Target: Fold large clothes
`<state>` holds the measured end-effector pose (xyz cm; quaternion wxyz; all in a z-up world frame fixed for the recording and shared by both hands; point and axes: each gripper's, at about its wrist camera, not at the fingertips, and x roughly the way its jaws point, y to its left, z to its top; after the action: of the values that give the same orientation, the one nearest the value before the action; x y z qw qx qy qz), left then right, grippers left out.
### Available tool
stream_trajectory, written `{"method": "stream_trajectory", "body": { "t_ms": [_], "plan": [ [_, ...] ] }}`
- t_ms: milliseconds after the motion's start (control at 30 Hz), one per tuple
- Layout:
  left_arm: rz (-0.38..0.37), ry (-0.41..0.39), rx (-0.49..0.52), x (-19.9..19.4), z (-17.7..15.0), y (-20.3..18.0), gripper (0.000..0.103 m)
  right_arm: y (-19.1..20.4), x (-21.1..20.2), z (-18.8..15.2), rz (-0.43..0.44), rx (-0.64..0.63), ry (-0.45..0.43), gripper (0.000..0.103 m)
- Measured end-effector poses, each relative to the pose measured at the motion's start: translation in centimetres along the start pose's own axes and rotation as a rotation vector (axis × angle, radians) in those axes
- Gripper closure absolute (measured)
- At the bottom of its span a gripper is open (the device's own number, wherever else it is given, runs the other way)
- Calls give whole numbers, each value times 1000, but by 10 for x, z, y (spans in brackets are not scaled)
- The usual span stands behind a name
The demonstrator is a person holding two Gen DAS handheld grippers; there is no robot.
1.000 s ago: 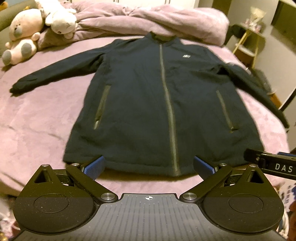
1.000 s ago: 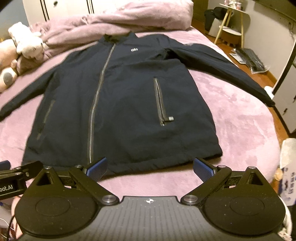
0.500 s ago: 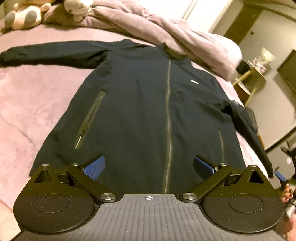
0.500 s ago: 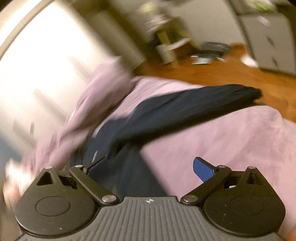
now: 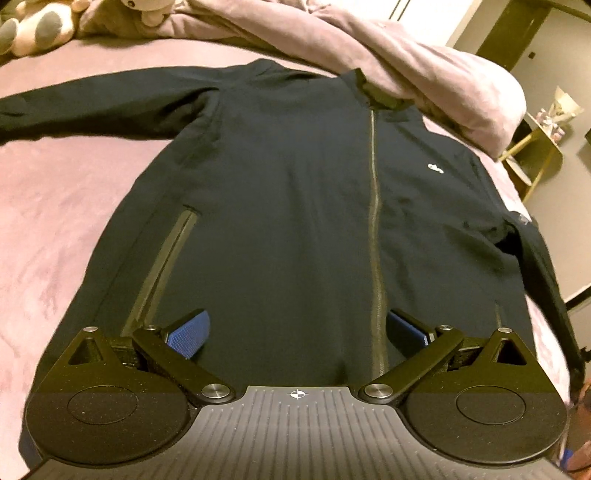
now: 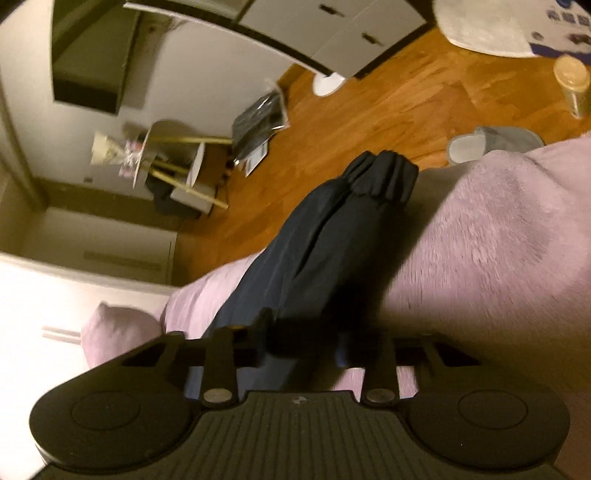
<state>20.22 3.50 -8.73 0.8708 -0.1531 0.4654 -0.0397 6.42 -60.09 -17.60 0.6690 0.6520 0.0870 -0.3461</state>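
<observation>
A dark navy zip jacket (image 5: 295, 206) lies front up on a pink bed cover (image 5: 55, 206), both sleeves spread out. My left gripper (image 5: 295, 328) is open and empty, low over the jacket's lower body, just left of the zip. In the right wrist view the jacket's right sleeve (image 6: 314, 251) runs to the bed's edge, its cuff (image 6: 380, 173) hanging over it. My right gripper (image 6: 303, 343) has closed in around the sleeve, jaws narrow; the pads are in shadow, so the grip is unclear.
A crumpled pink duvet (image 5: 406, 62) and plush toys (image 5: 33, 29) lie at the head of the bed. Beyond the bed's right edge are wooden floor (image 6: 369, 103), a grey slipper (image 6: 491, 142), a small side table (image 6: 177, 162) and a white cabinet (image 6: 332, 26).
My left gripper moved forward over the jacket's hem. My right gripper swung out to the right sleeve, dropped onto it and narrowed its jaws around it.
</observation>
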Motion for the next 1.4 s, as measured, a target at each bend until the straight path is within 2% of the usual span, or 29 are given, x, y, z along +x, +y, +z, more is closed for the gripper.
{"method": "stream_trajectory", "body": {
  "t_ms": [67,133,167,233,267,300,367,400,433,467,500,533,633,733,833,900,967,1033,1100,1167,1233,1267,1333,1400],
  "plan": [
    [16,-2,4,2,3,6,0,4,7,2,-7,-24,2,87],
    [28,-9,-4,0,6,14,0,32,4,-3,-61,-167,-26,90],
    [32,-15,-6,0,10,17,0,56,-1,-8,-73,-272,-63,91],
    [45,-40,-10,-3,16,25,0,104,-21,-40,-31,-538,-149,91],
    [47,-56,-12,-4,20,27,0,135,-33,-70,23,-708,-172,91],
    [47,-73,-16,-6,25,29,0,158,-42,-98,93,-832,-159,91],
    [30,-106,-23,-9,34,29,0,194,-59,-162,279,-1037,-32,90],
    [10,-125,-23,-11,38,28,0,205,-70,-202,373,-1155,48,83],
    [-10,-141,-18,-13,43,26,0,210,-78,-238,430,-1266,119,77],
    [-34,-153,-14,-14,47,24,0,209,-83,-273,464,-1370,206,55],
    [-59,-160,-11,-14,52,22,0,205,-85,-300,477,-1440,292,39],
    [-86,-162,-6,-13,57,20,0,198,-86,-322,479,-1489,377,38],
    [-175,-130,-4,2,70,15,0,172,-84,-341,443,-1462,499,38],
    [-257,-46,-39,39,84,9,0,145,-73,-319,339,-1285,542,41],
    [-363,43,-105,80,94,-5,5,115,-58,-282,240,-1129,521,49],
    [-414,102,-162,107,98,-13,20,100,-51,-261,200,-1048,521,54],
    [-447,154,-184,132,98,-22,23,85,-48,-248,180,-997,528,54],
    [-447,183,-166,150,99,-32,32,78,-44,-238,168,-978,523,54],
    [-449,194,-165,163,102,-36,60,69,-37,-230,158,-961,515,54],
    [-454,213,-185,171,104,-39,66,65,-33,-229,156,-944,514,54],
    [-456,207,-165,172,106,-45,79,62,-29,-229,154,-931,517,54],
    [-454,197,-151,168,106,-48,93,65,-30,-231,154,-927,517,54],
    [-453,171,-145,161,112,-50,94,68,-29,-234,160,-925,515,54],
    [-428,103,-113,143,130,-45,94,76,-28,-238,159,-928,515,54]
  ]
}}
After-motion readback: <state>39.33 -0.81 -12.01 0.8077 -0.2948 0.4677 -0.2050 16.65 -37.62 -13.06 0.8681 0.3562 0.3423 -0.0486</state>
